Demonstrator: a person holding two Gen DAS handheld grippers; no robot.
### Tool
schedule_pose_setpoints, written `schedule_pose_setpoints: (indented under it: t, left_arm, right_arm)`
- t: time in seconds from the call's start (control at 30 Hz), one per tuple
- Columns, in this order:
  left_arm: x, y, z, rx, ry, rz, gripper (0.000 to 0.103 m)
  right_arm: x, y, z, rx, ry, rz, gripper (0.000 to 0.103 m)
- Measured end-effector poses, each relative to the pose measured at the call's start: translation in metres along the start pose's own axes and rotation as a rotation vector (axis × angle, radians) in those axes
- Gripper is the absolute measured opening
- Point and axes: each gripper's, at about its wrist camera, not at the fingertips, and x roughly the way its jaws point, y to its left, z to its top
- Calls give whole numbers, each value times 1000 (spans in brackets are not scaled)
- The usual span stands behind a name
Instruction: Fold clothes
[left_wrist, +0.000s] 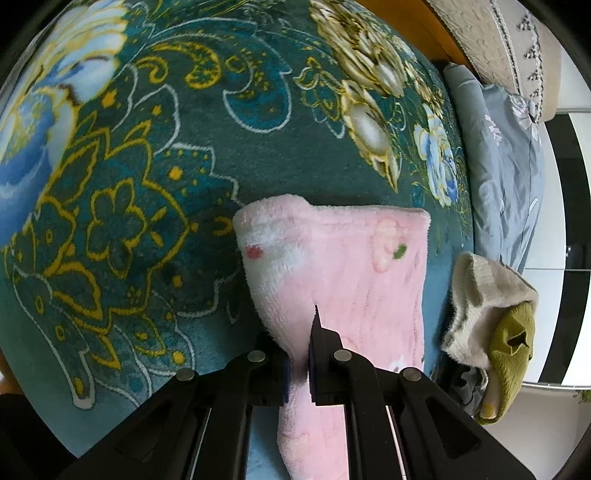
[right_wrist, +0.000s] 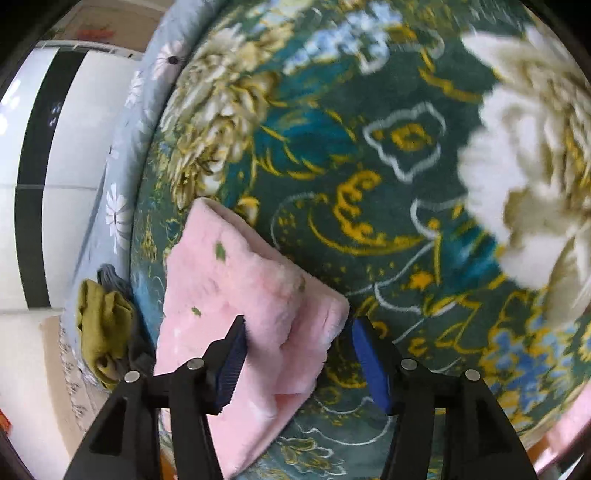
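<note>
A pink fluffy garment (left_wrist: 343, 266) lies folded on a teal floral blanket (left_wrist: 155, 147). My left gripper (left_wrist: 300, 365) is shut on the near edge of the pink garment, which hangs down between the fingers. In the right wrist view the same pink garment (right_wrist: 236, 291) lies on the blanket (right_wrist: 388, 155). My right gripper (right_wrist: 295, 354) is open, its blue-padded fingers standing on either side of the garment's folded edge.
A small pile of cream and olive-green clothes (left_wrist: 491, 325) lies at the blanket's right edge; it also shows in the right wrist view (right_wrist: 103, 325). A grey floral bedsheet (left_wrist: 506, 166) lies beyond the blanket. A white and black wall (right_wrist: 48, 166) stands behind the bed.
</note>
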Motion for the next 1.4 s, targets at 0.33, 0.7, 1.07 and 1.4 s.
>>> schedule_pose_setpoints:
  t: [0.33,0.7,1.07,1.4]
  left_arm:
    - [1,1,1,-6,4,-4,7]
    - [4,6,3,-9,20,-10,7]
    - [3,11,5,8,49,-84,7]
    - [-11,18,13,31,107,-186,16]
  right_arm:
    - [-26,40,-1,-63,-150,240,28]
    - [-7,-23,-8,-20,-169,96,27]
    - [-42,22,-19,-199,-284,-144,56]
    - [-41,118,-87,-484,-332,-192,56]
